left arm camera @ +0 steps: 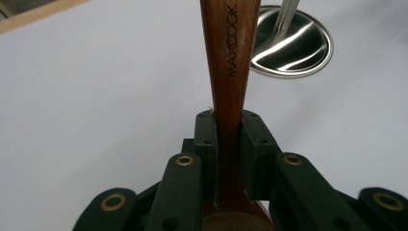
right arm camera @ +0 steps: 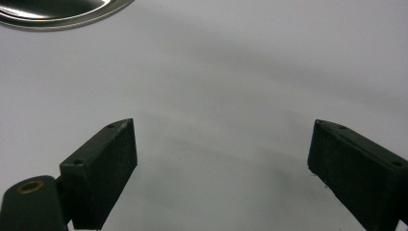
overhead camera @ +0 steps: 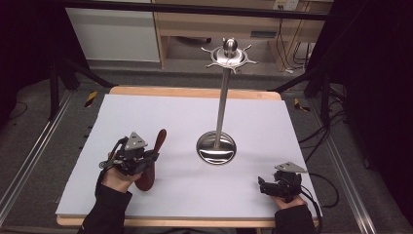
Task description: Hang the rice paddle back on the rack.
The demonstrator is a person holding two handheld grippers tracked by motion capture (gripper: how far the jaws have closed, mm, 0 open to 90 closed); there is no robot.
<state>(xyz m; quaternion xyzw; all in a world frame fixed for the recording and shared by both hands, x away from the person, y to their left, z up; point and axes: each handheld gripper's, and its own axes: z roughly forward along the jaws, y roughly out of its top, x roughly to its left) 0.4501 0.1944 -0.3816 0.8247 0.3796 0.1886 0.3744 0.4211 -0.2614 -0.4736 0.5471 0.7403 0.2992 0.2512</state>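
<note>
left tool (left arm camera: 230,144) grips wooden utensil (left arm camera: 226,62) – (tilted up)

Brown wooden MAXCOOK utensil (overhead camera: 151,161) tilted above the white table.

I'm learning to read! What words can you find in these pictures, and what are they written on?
"MAXCOOK": printed in black along the wooden handle that the left gripper clamps.
The labels on the wooden cabinet behind the table are too small and blurred to read.
</note>
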